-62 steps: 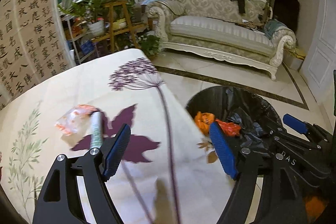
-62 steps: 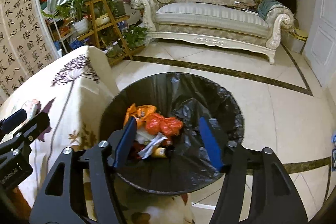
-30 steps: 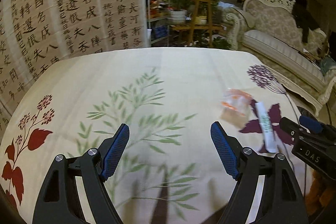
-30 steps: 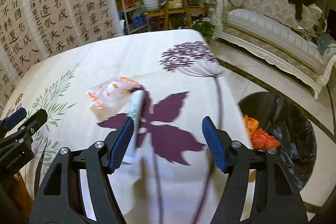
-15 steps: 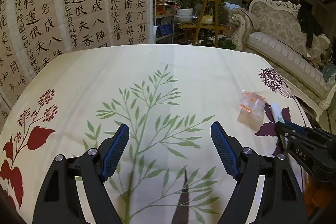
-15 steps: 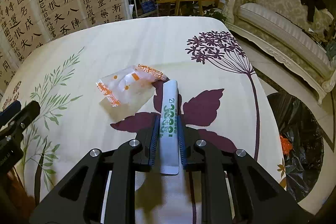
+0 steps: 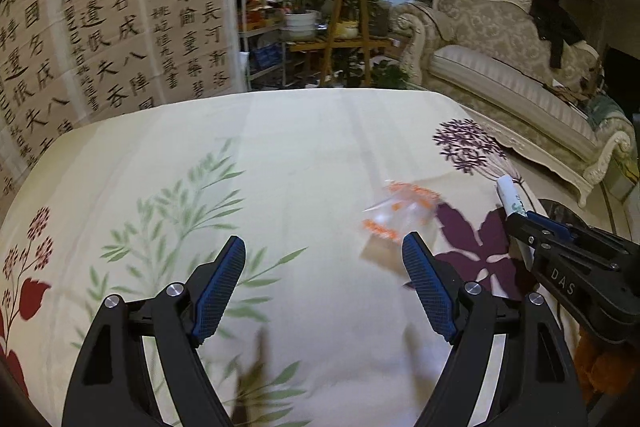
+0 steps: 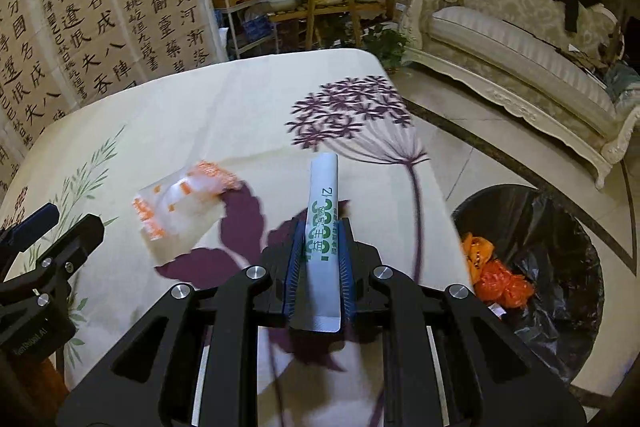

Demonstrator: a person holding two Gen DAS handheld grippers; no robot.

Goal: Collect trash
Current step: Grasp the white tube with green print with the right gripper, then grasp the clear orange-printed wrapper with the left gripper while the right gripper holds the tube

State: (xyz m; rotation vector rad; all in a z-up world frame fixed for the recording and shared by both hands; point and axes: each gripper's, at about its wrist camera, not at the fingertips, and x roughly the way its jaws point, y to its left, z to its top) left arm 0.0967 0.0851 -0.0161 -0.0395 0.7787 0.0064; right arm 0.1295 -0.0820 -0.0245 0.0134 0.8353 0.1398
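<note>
- Left gripper [image 7: 323, 287]: fingers apart, nothing between them; only the flowered tablecloth [image 7: 280, 155] lies under the gap. A second ago it faced the same bare cloth, so its state is unchanged.
- Clear wrapper [image 7: 394, 217]: orange-printed, flat on the cloth, just ahead of the left gripper's right-hand fingertip and outside the gap. In the right wrist view the same wrapper [image 8: 180, 203] lies well to the left of the right gripper's fingers, untouched.
- Right gripper [image 8: 320, 259]: fingers together, clamped on the white tube [image 8: 322, 223] with green print. A second ago these fingers stood wide apart over the cloth with the tube lying loose by the left one; now the pads press both sides of it.
- White tube, position: lower part between the pads, flat tail end behind them, upper part standing out past the fingertips. In the left wrist view its tip [image 7: 508, 193] rises above the right gripper's fingers.
- Bin [image 8: 560, 227]: black-lined, on the floor to the right of the right gripper's fingers, orange scraps already inside.
- Meaning for the task: one piece appears secured and ready to carry rightward to the bin; the wrapper remains to be collected, likely by the left gripper.
</note>
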